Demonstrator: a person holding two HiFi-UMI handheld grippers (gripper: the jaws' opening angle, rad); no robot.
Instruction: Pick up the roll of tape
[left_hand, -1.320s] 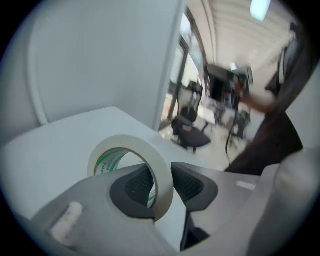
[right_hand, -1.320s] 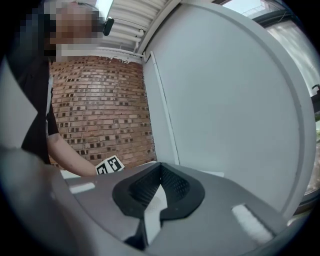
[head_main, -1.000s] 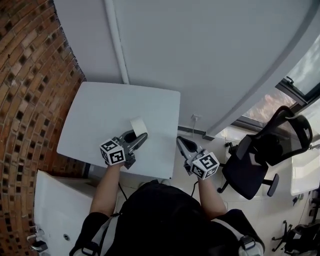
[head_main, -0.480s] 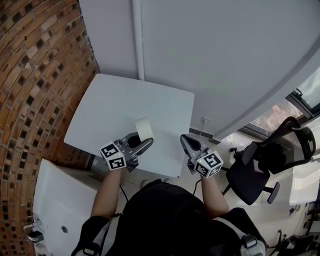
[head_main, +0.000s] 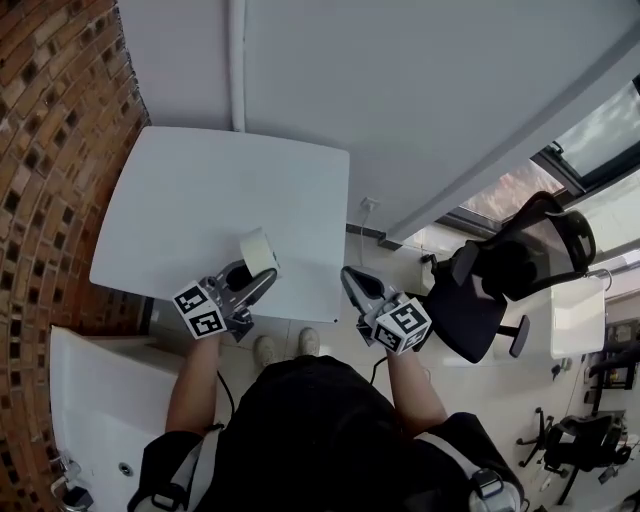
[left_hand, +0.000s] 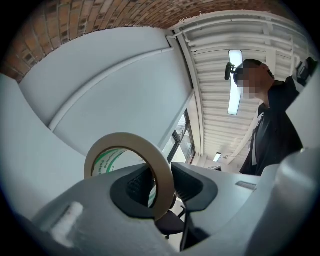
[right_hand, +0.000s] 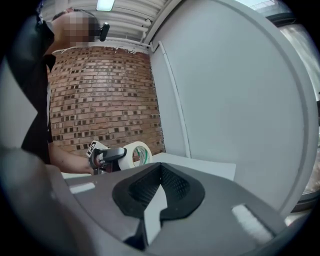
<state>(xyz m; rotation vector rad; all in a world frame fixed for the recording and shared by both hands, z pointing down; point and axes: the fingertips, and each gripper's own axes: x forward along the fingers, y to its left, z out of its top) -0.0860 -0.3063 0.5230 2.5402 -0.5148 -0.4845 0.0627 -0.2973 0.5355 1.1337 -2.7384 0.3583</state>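
Roll of tape (head_main: 258, 250): held upright on edge in left claw (head_main: 262, 276), one stretch of the pale band pinched between the two dark pads. Jaws part open, only as wide as the band. Same grip and same jaw spread as a second ago.

Since then, drawn back a little toward the lower edge of the head view. Marker cube now just past the near edge of tabletop (head_main: 180, 200), earlier over that edge. Whole view shifted too, with tabletop further left in frame.

Tape now over the near strip of tabletop, centre-left of frame. Ring juts up and away beyond the left claw's tips.

Right claw (head_main: 350, 277): tips together, nothing between them. Off the tabletop's lower right corner as before, apart from the tape, on its right.
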